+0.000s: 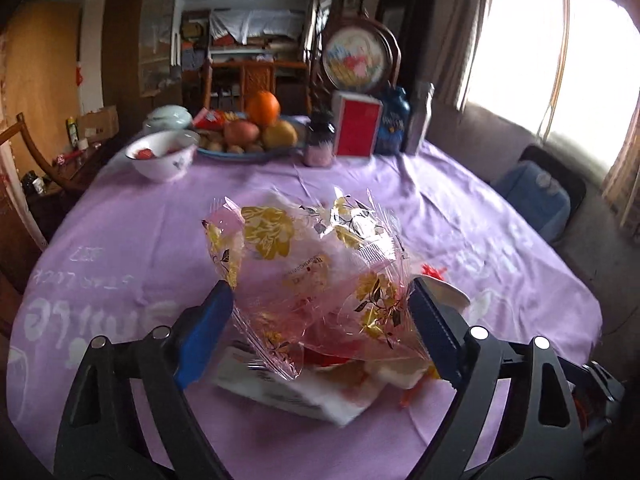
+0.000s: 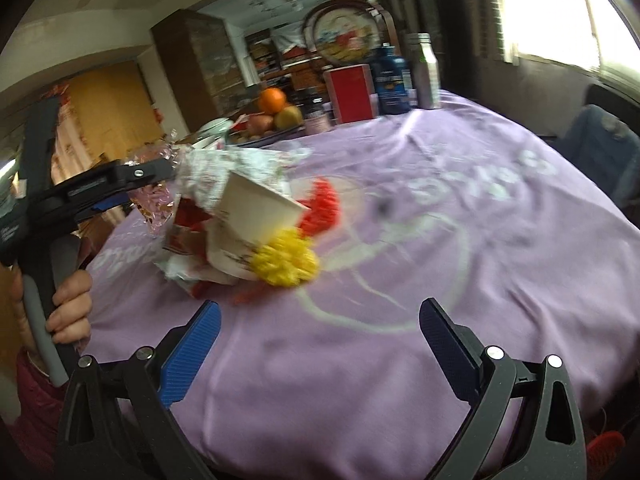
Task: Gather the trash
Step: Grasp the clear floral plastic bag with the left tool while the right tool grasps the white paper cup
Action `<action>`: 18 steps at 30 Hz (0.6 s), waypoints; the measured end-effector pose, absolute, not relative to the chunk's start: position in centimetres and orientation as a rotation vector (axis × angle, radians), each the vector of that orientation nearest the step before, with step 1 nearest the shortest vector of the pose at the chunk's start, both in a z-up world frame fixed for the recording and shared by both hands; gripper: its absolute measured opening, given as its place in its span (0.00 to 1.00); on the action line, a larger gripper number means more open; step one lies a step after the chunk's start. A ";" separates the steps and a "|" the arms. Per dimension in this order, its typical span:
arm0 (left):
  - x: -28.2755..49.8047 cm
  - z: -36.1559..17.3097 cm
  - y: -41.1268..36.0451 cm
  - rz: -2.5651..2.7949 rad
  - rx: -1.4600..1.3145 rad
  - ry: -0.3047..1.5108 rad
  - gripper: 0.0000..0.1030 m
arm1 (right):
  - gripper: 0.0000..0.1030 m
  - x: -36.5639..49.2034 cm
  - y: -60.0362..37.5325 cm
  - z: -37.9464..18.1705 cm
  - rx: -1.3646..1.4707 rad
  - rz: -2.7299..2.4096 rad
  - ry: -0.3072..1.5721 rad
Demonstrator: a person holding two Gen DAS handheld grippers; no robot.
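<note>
The left gripper (image 1: 320,320) has its blue pads pressed against a crinkled clear wrapper (image 1: 308,264) held above a trash pile (image 1: 320,392) on the purple tablecloth (image 1: 140,240), with a fruit plate (image 1: 248,148), white bowl (image 1: 162,156) and red box (image 1: 356,128) well behind. Only the right wrist view shows the paper cup (image 2: 256,208) and yellow pom-pom (image 2: 286,262) in the pile, beyond the right gripper (image 2: 320,328), whose fingers are spread and empty

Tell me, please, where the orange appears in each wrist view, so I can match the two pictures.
Left wrist: the orange sits upper centre, topping the fruit plate at the table's far side.
Right wrist: the orange is upper left of centre, on the same fruit pile.
Shared landmark: the red box, to the orange's right in both.
</note>
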State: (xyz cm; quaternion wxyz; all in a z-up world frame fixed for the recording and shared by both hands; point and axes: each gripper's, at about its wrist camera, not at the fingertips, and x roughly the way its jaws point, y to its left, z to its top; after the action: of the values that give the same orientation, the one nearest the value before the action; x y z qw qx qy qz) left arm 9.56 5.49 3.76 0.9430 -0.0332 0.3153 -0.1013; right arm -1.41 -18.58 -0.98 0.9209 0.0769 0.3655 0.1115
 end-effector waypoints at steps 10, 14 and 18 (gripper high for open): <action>6.8 4.6 11.2 -0.162 -0.140 0.618 0.83 | 0.95 8.0 -13.1 -1.2 0.162 0.328 0.838; 6.5 4.2 10.8 -0.167 -0.110 0.615 0.83 | 0.93 10.7 -13.0 -2.6 0.274 0.363 0.889; 6.5 4.1 9.5 -0.180 -0.075 0.613 0.83 | 0.75 10.2 -14.1 -2.5 0.382 0.416 0.834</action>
State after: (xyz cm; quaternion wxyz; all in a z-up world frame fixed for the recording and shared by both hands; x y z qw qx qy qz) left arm 6.46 9.47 4.09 0.9486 -0.0368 0.3015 -0.0887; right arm 10.23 -14.09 -2.50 0.8758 0.1831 0.3998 0.1992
